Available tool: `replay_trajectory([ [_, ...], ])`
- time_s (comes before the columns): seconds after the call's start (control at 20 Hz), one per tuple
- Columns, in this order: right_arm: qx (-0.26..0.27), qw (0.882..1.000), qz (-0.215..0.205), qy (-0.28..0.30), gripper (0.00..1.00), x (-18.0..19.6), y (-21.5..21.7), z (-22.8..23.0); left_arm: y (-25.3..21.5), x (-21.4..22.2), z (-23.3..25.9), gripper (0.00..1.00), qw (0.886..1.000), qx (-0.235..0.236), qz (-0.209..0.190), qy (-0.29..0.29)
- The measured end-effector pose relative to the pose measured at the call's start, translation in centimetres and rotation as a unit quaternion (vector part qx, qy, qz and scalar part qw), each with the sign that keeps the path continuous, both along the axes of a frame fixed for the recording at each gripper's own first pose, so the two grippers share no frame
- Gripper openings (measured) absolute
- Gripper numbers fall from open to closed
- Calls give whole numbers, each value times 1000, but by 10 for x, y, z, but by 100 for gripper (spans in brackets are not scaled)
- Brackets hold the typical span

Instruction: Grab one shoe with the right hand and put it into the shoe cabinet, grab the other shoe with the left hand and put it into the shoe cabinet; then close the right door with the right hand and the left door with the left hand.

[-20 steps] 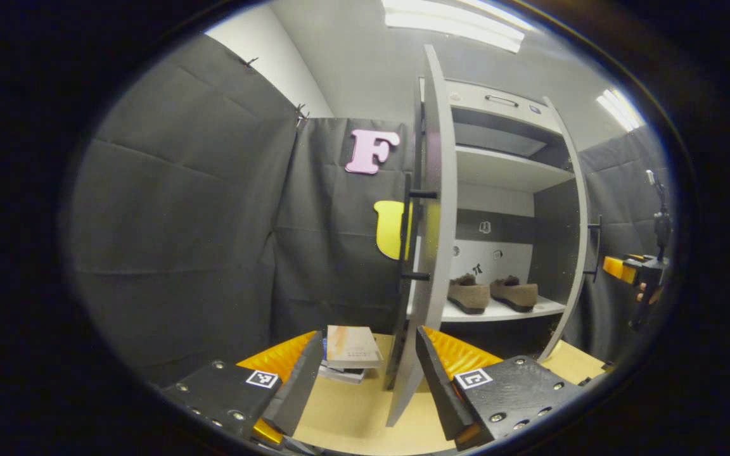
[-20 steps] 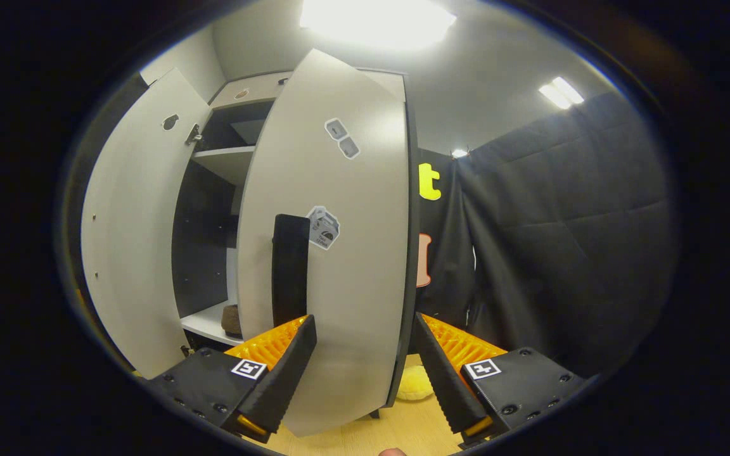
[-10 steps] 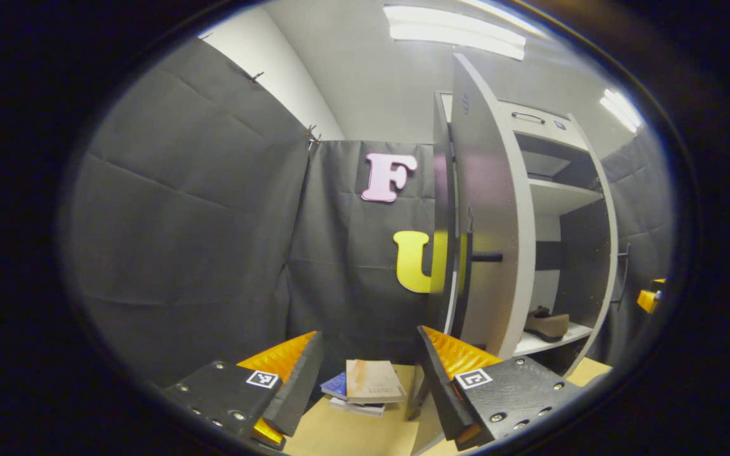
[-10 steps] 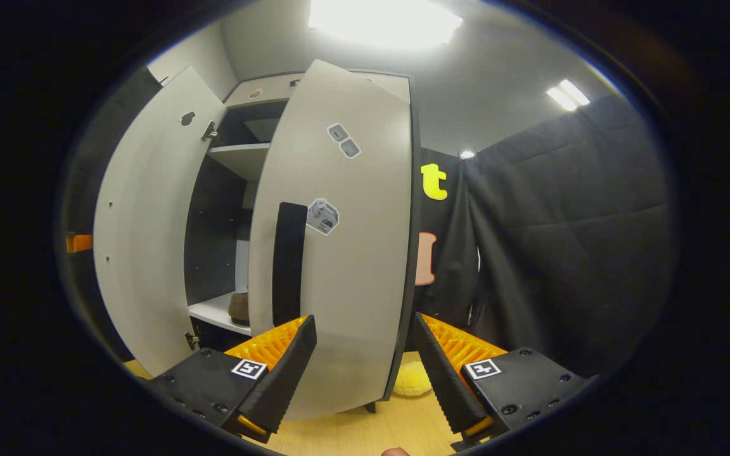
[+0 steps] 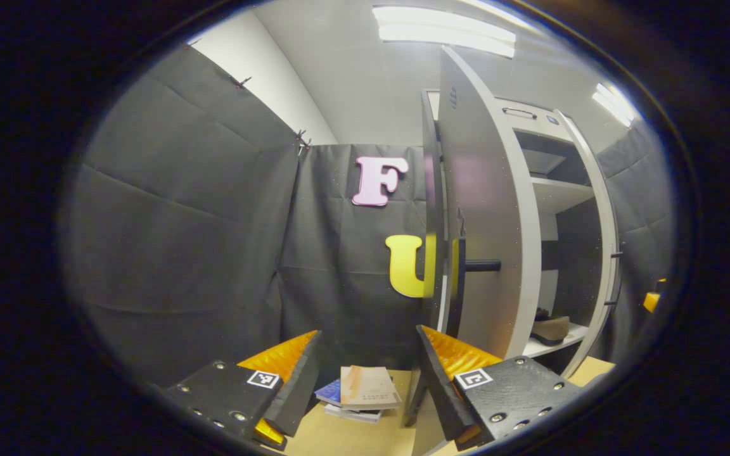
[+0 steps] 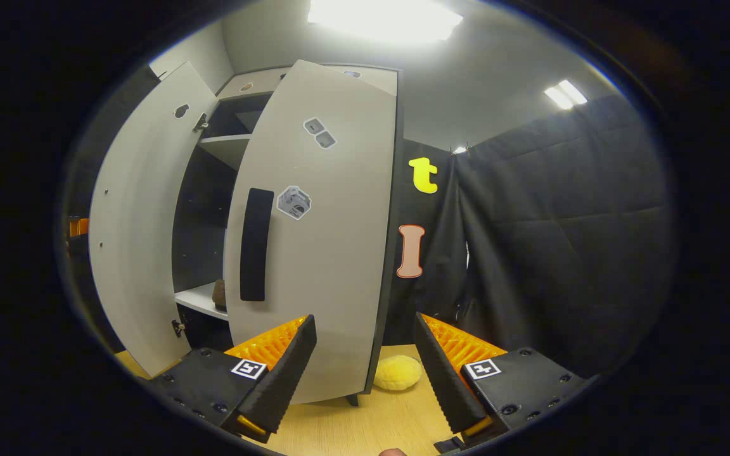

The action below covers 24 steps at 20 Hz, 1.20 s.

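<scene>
The left tongs (image 5: 365,380) stand spread, pinching nothing, with the grey cabinet's left door (image 5: 482,209) ajar just ahead of their right finger. A brown suede shoe (image 5: 550,328) rests on the white shelf (image 5: 545,346) beyond. The right tongs (image 6: 365,373) gape empty before the half-shut grey right door (image 6: 327,253) and its black handle (image 6: 255,244).

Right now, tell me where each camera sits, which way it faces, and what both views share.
Left gripper view: rides the left hand-held gripper, facing the left door almost edge-on; books below.
Right gripper view: rides the right hand-held gripper, facing the right door and its handle; yellow ball below.
Shared: the shoe cabinet, both doors ajar, a shoe inside.
</scene>
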State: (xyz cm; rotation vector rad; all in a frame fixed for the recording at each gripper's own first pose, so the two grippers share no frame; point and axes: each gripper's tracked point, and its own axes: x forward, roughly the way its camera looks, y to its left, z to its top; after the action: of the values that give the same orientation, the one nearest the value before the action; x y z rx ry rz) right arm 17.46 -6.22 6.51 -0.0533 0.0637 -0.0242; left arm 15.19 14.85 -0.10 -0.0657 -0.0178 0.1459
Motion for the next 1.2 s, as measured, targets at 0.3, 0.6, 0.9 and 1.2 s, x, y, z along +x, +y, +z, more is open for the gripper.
replay_trajectory([
  [0.3,-1,1000,15,2,98,4,6,-2,-58,1,4,87,998,-3,-54,-9],
  [0.6,-14,1000,15,-3,98,3,-1,0,-106,5,8,87,996,-4,-86,-20],
  [0.9,-12,1000,13,0,98,-1,-11,-4,-164,27,10,87,991,-2,-131,-26],
  [1.2,-6,1000,15,6,98,-2,-14,-12,-195,37,3,87,990,-6,-138,-23],
])
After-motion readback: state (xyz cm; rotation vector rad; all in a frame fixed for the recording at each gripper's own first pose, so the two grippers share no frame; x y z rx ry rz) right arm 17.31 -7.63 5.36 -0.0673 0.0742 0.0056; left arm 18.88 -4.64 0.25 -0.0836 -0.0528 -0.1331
